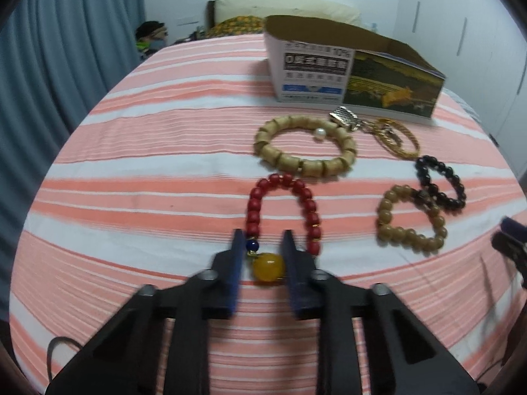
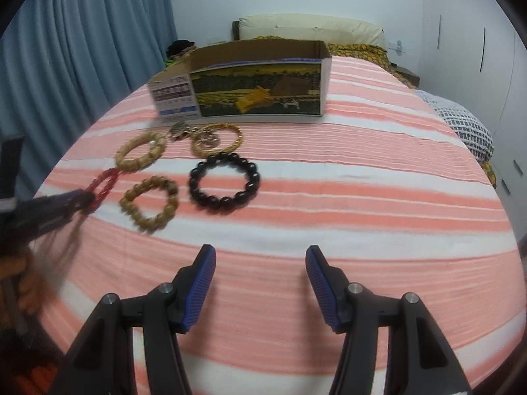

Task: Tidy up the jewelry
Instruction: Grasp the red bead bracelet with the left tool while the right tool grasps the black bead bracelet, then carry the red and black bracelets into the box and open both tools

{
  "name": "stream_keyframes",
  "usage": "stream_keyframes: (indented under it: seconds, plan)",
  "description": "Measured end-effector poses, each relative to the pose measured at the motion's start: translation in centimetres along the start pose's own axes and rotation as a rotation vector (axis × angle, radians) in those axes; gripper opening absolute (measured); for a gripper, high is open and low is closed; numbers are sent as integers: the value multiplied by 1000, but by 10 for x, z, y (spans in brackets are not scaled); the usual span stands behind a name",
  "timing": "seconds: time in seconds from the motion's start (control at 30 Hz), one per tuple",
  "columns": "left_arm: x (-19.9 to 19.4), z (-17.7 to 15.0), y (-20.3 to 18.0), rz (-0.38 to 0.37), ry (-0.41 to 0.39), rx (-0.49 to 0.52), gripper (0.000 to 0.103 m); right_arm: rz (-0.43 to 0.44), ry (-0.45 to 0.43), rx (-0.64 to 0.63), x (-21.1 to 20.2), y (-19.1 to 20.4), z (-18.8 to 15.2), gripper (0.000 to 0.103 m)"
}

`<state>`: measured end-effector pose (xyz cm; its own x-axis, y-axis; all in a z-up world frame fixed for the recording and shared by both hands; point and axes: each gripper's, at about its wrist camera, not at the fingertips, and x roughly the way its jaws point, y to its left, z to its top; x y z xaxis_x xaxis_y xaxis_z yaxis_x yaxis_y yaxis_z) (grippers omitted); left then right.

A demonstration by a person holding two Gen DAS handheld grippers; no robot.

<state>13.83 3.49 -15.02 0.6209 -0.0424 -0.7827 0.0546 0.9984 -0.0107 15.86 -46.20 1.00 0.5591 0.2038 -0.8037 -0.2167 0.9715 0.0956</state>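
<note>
While the red bead bracelet (image 1: 282, 212) is lying flat on the striped bedspread (image 1: 131, 197), its amber bead (image 1: 268, 268) and small blue bead (image 1: 253, 245) are sitting between the blue pads of the left gripper (image 1: 263, 247); the jaws are standing close on either side of the amber bead, and whether they are actually pressing it cannot be told. Seen from the right wrist, the same bracelet (image 2: 101, 187) is lying at the far left with the left gripper (image 2: 77, 202) reaching its near end. Just beyond it, the pale wooden bracelet (image 1: 304, 146) is lying with its near edge touching, or almost touching, the top of the red loop, and a white pearl (image 1: 320, 132) is resting inside its far rim. To the right, the tan bead bracelet (image 1: 411, 220) and the black bead bracelet (image 1: 441, 181) are overlapping in the left view. A gold bangle (image 1: 400, 140) and a silver charm (image 1: 345, 117) are lying beside the wooden bracelet, near the front wall of the open cardboard box (image 1: 355, 75). The right gripper (image 2: 260, 256) is hovering over bare bedspread near the viewer, its jaws spread wide with nothing between them, well apart from the black bead bracelet (image 2: 224, 182). A pillow (image 2: 309, 29) is lying behind the box.
</note>
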Motion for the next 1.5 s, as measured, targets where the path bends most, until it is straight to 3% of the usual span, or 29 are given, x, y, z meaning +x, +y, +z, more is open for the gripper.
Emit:
stream_keyframes:
  seconds: [0.2,0.47,0.6,0.77,0.8,0.9,0.93,1.5]
  plan:
    - [-4,-2,5,-49,-5,-17,16,45,-1,20,13,0,15,58]
    - [-7,-6,3,-52,-12,-7,16,44,10,41,42,2,43,56]
    - [-6,-6,3,-48,-14,0,16,19,32,1,59,8,57,45]
    - [-6,-6,3,-49,-16,-1,16,-42,37,-89,69,24,57,44]
    - [-6,-6,3,-49,-15,-2,16,-53,31,-106,69,26,55,39]
    - [-6,-5,4,-56,-13,-7,16,-56,22,-133,64,31,51,14]
    - [-6,-4,4,-61,-12,-11,16,-58,21,-143,63,33,49,12]
    - [-65,22,7,-204,-73,-63,16,124,-103,17,-36,12,57,12]
